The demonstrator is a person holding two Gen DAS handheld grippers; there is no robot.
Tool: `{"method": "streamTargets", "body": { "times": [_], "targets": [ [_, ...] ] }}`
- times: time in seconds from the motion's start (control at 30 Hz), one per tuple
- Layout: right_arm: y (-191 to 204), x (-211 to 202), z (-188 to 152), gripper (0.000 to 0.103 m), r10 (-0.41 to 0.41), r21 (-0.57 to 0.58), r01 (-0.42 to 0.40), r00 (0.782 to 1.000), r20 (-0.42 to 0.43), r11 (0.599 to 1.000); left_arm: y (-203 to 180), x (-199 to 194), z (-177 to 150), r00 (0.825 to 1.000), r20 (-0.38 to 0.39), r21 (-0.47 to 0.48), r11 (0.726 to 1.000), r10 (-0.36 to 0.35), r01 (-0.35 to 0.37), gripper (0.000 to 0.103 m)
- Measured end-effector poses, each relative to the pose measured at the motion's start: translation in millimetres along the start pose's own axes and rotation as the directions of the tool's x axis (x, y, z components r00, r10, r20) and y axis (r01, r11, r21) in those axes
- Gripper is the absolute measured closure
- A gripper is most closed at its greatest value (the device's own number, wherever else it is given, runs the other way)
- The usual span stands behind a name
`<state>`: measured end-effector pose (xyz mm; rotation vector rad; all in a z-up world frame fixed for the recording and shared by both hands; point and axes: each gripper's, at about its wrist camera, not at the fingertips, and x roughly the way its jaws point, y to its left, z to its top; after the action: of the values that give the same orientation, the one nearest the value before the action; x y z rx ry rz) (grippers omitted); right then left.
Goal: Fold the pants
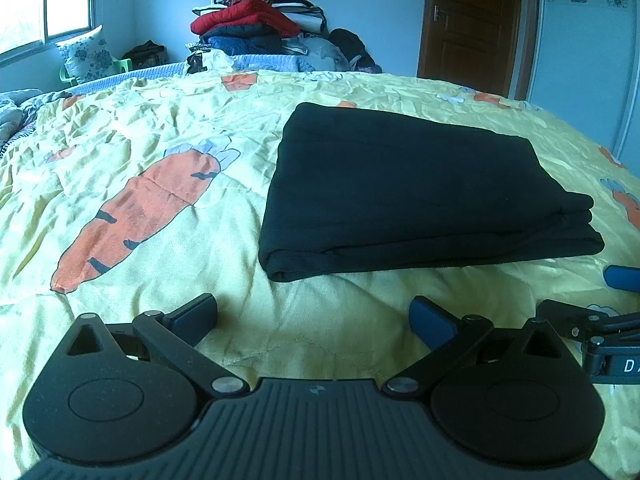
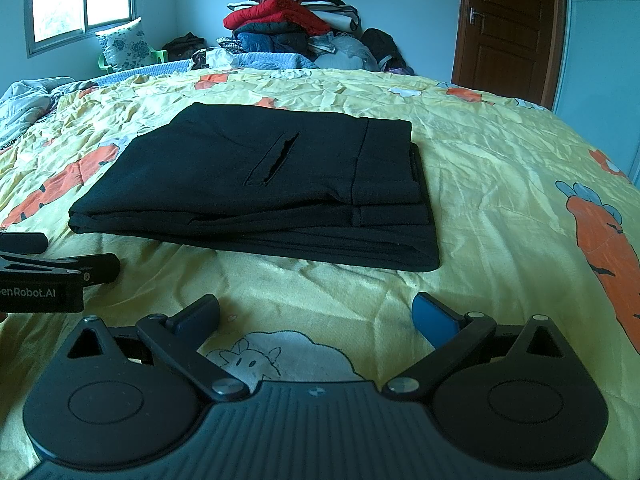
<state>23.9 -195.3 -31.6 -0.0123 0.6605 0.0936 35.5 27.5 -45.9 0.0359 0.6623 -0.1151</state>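
The black pants (image 1: 420,192) lie folded in a flat rectangular stack on the yellow carrot-print bedspread (image 1: 160,208). In the right wrist view the pants (image 2: 256,192) show a slit pocket and the waistband on top. My left gripper (image 1: 314,316) is open and empty, just short of the stack's near edge. My right gripper (image 2: 316,316) is open and empty, also short of the near edge. The right gripper's fingers (image 1: 624,278) show at the right edge of the left wrist view. The left gripper's fingers (image 2: 96,266) show at the left edge of the right wrist view.
A tall pile of clothes (image 1: 256,20) stands beyond the bed's far edge, also in the right wrist view (image 2: 292,20). A floral pillow on a green chair (image 1: 86,56) is under the window. A brown door (image 1: 472,20) is at the back right.
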Motion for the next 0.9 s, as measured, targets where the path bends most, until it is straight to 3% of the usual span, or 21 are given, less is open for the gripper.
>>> {"method": "streamTargets", "body": {
  "times": [0.9],
  "targets": [
    [0.0,-0.1,0.1,0.000,0.001,0.001,-0.001,1.000,0.000,1.000,-1.0,-0.3,-0.2,1.000,-0.002,0.000,1.000,0.006,-0.006,0.000]
  ]
}}
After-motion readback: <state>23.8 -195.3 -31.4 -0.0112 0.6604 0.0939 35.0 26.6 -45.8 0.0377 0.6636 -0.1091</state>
